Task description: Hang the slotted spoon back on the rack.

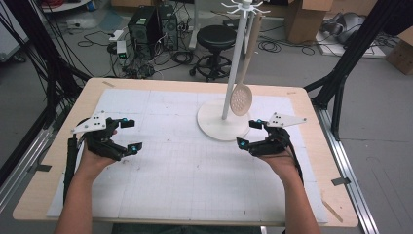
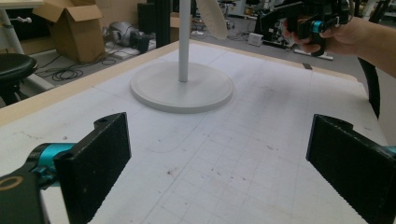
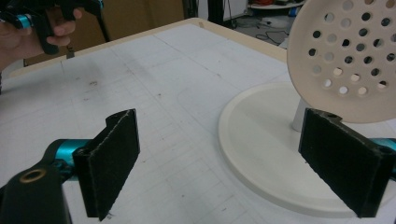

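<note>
Jaws spread wide on both grippers, released, nothing between them and nothing touched. Left gripper [image 1: 125,134] held above the left part of the white gridded mat [image 1: 160,175] that covers the desk [image 1: 311,146], jaws pointing toward the middle; seen along its own black jaws in the left gripper view [image 2: 217,163], with bare mat in the gap. Right gripper [image 1: 253,133] held above the right part of the mat, just beside the round base [image 1: 214,124] of the white stand [image 1: 234,73], not touching it; in the right gripper view [image 3: 233,161], one jaw over bare mat, the other in front of the base [image 3: 261,154]. Slotted spoon [image 1: 242,95] hanging from a hook at the top of the stand, perforated bowl down, close beside the pole and clear of the base. Same perforated bowl [image 3: 345,60] looming just above the far jaw in the right gripper view, apart from it. Grippers well apart from each other, each gripped by one hand, left hand [image 1: 95,158] and right hand [image 1: 280,161], forearms entering from the near edge. Black stool [image 1: 215,41] and cardboard boxes [image 1: 304,17] on the floor beyond the desk.
</note>
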`<state>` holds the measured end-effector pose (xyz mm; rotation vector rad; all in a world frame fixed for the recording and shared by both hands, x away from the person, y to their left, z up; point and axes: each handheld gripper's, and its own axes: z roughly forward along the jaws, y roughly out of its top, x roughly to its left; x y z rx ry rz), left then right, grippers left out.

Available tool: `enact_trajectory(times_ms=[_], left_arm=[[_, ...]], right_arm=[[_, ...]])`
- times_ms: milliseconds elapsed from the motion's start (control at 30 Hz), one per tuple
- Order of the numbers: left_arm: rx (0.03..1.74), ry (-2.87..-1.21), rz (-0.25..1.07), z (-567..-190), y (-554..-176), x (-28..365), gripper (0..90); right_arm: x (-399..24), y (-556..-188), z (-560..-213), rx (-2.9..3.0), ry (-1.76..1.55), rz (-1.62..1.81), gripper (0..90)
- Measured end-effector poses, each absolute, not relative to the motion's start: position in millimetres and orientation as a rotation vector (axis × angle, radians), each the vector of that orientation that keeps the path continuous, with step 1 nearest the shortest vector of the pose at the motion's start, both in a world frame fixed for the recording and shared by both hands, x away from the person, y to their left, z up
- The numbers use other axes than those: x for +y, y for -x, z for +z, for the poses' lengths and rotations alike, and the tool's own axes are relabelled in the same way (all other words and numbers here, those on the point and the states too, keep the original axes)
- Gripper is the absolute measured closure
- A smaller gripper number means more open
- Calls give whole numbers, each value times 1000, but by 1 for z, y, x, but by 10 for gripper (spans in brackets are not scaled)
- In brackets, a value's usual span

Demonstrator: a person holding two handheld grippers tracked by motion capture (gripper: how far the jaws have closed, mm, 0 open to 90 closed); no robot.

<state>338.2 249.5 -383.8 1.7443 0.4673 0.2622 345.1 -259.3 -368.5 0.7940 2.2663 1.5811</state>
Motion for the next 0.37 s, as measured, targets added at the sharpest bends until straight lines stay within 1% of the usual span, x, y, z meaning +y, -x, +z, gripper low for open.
enact_trajectory(times_ms=[367], left_arm=[[466, -1749, 261, -384, -338, 249, 70]], right_arm=[[-261, -346, -369, 2265, -798, 1586, 117]])
